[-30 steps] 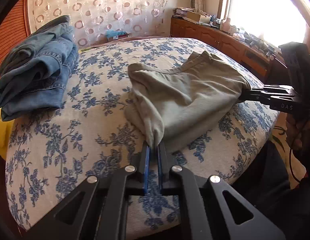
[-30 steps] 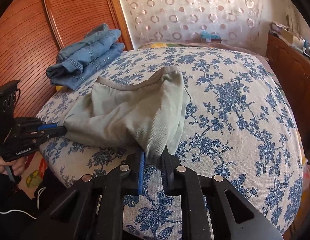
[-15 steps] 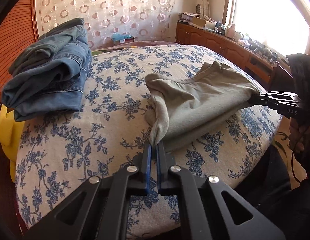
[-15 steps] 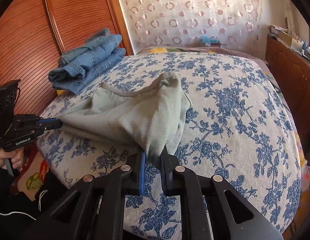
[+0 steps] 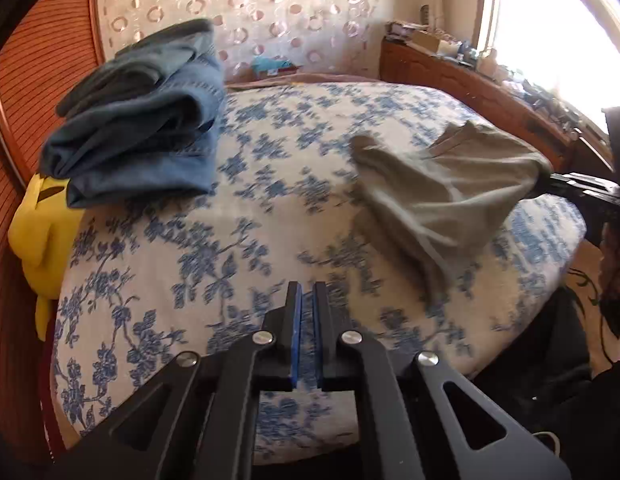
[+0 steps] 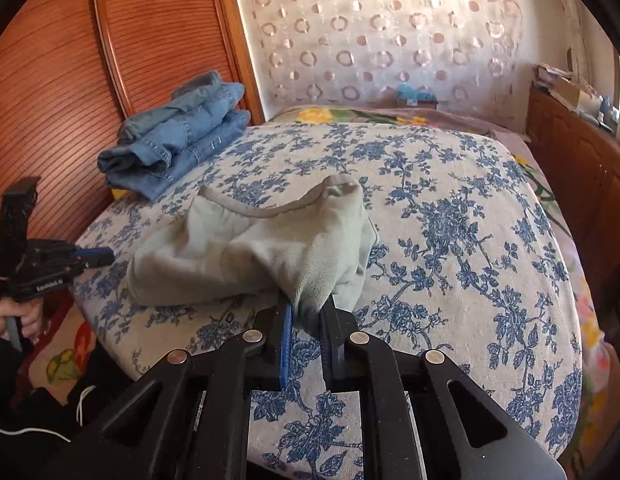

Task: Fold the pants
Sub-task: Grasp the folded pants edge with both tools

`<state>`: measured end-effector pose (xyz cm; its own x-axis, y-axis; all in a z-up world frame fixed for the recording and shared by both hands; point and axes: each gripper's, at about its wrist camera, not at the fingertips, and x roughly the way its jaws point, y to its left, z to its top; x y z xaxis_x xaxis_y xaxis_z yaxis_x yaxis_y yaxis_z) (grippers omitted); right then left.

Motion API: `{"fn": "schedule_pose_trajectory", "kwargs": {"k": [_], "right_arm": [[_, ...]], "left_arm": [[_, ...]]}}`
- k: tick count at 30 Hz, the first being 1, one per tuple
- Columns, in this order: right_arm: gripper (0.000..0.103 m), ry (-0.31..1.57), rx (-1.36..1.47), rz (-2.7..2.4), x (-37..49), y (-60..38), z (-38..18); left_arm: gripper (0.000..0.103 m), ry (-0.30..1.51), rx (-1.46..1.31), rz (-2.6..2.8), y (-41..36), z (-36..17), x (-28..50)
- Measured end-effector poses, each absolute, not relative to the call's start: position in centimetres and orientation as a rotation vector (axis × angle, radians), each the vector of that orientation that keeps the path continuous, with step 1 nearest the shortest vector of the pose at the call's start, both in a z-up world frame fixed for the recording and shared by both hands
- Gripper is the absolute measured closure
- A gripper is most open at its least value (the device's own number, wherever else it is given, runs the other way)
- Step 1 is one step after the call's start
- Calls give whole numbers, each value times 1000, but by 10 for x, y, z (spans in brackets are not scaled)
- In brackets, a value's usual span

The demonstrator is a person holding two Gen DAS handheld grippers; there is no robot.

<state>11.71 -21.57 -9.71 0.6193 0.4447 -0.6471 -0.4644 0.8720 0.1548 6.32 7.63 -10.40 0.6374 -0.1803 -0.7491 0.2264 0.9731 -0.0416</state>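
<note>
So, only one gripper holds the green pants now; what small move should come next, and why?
Probably open the left gripper and bring it to the loose corner of the pants nearest it. Its jaws are shut on nothing, apart from the cloth, while the right gripper pinches another corner. The pants lie bunched on the bed; one grip cannot spread them.

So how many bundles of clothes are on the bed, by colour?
Blue, stack of folded jeans: 1
Grey-green, pants: 1
Total: 2
</note>
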Motion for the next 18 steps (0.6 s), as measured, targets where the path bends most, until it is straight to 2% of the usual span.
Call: {"fn": "schedule_pose_trajectory", "kwargs": {"k": [2, 4, 6, 9, 13, 17, 18], "right_arm": [[94, 736, -36, 526, 115, -213, -97], [94, 736, -37, 525, 115, -213, -97], [94, 737, -38, 526, 115, -213, -97], [94, 743, -38, 524, 113, -213, -98], [94, 748, -33, 524, 113, -212, -100], [94, 742, -18, 521, 113, -216, -100], [94, 740, -10, 520, 113, -218, -100]], "left_arm": [[100, 821, 62, -267, 64, -94, 59], [95, 805, 63, -302, 51, -86, 58], [82, 805, 74, -341, 34, -84, 58], [72, 834, 58, -373, 19, -92, 63], [71, 901, 62, -344, 5, -114, 70], [71, 890, 100, -328, 3, -120, 65], [85, 887, 112, -334, 3, -120, 64]]}}
